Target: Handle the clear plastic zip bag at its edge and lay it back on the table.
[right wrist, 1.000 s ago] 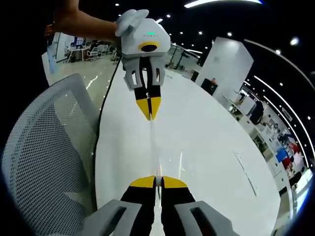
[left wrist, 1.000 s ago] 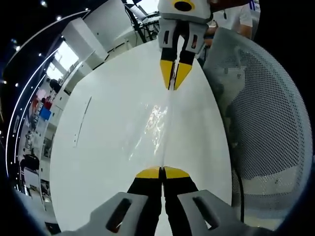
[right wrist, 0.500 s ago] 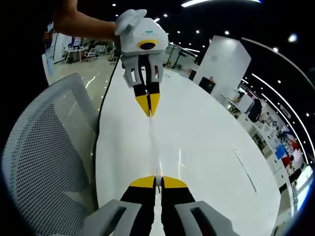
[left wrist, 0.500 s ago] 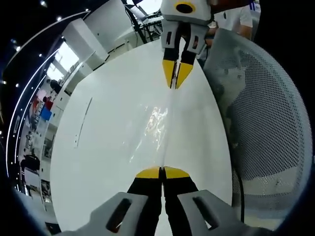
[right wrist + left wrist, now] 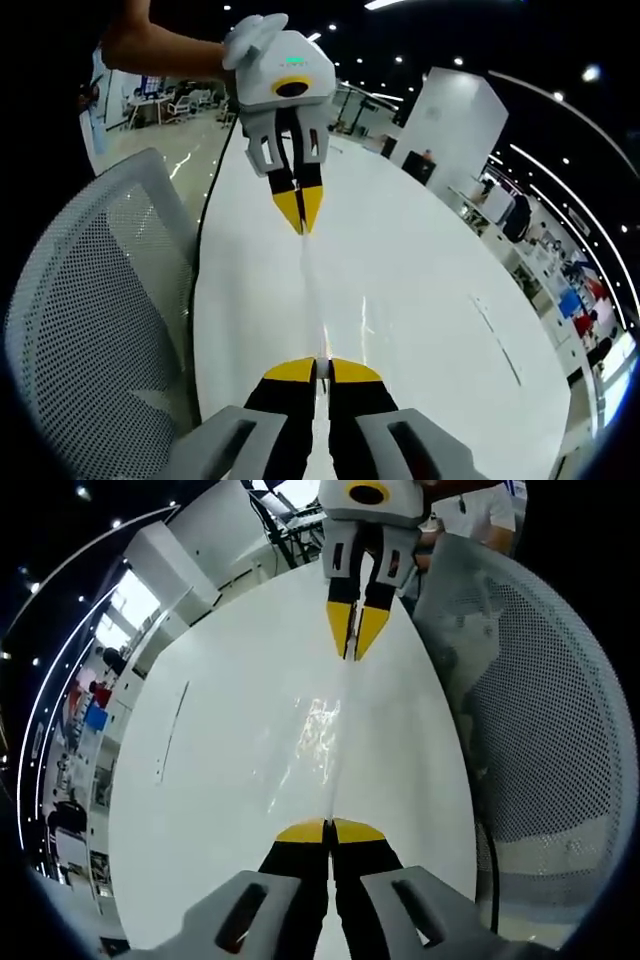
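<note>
Pinching clear zip bag (image 5: 322, 730) edge, taut above white table (image 5: 220, 780): left gripper (image 5: 329, 829) clamped; right gripper (image 5: 316, 367) too.

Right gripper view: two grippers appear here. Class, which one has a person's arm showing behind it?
The left gripper, coming in at the top with its yellow tips pinched on the clear zip bag. The right gripper rises from the bottom edge.
</note>
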Demonstrator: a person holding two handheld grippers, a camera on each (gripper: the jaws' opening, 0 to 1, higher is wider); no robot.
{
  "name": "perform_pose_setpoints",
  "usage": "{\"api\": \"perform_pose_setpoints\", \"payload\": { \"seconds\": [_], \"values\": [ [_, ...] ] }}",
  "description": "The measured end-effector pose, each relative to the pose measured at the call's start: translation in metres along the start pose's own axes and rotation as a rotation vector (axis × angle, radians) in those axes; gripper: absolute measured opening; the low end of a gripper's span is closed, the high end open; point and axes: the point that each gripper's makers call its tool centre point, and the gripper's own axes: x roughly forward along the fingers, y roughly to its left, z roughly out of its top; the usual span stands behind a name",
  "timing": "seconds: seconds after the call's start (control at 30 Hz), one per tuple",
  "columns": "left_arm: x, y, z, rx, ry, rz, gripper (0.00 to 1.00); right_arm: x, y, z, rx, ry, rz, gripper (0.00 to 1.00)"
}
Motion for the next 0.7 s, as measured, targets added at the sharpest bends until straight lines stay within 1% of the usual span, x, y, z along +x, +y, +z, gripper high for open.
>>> {"api": "perform_pose_setpoints", "payload": {
  "seconds": [0.1, 0.13, 0.2, 0.3, 0.4, 0.53, 0.7],
  "values": [
    [0.000, -0.001, 0.001, 0.012, 0.003, 0.003, 0.00, -0.003, -0.001, 0.000, 0.028, 0.002, 0.002, 0.02],
    [0.000, -0.001, 0.001, 0.014, 0.004, 0.003, 0.00, -0.005, -0.002, 0.002, 0.041, 0.001, -0.001, 0.04],
    [0.001, -0.002, 0.002, 0.019, 0.004, 0.004, 0.00, -0.008, -0.003, 0.006, 0.057, -0.011, 0.001, 0.07],
    [0.001, -0.002, 0.003, 0.024, 0.004, 0.005, 0.00, -0.011, -0.006, 0.013, 0.050, -0.018, -0.001, 0.09],
    [0.001, -0.003, 0.004, 0.025, 0.002, 0.003, 0.00, -0.013, -0.011, 0.021, 0.063, -0.037, -0.001, 0.12],
    [0.001, -0.004, 0.005, 0.028, 0.003, 0.000, 0.00, -0.012, -0.014, 0.029, 0.060, -0.053, 0.000, 0.12],
    [0.001, -0.005, 0.005, 0.028, 0.004, 0.000, 0.00, -0.006, -0.012, 0.032, 0.052, -0.054, 0.013, 0.12]
  ]
}}
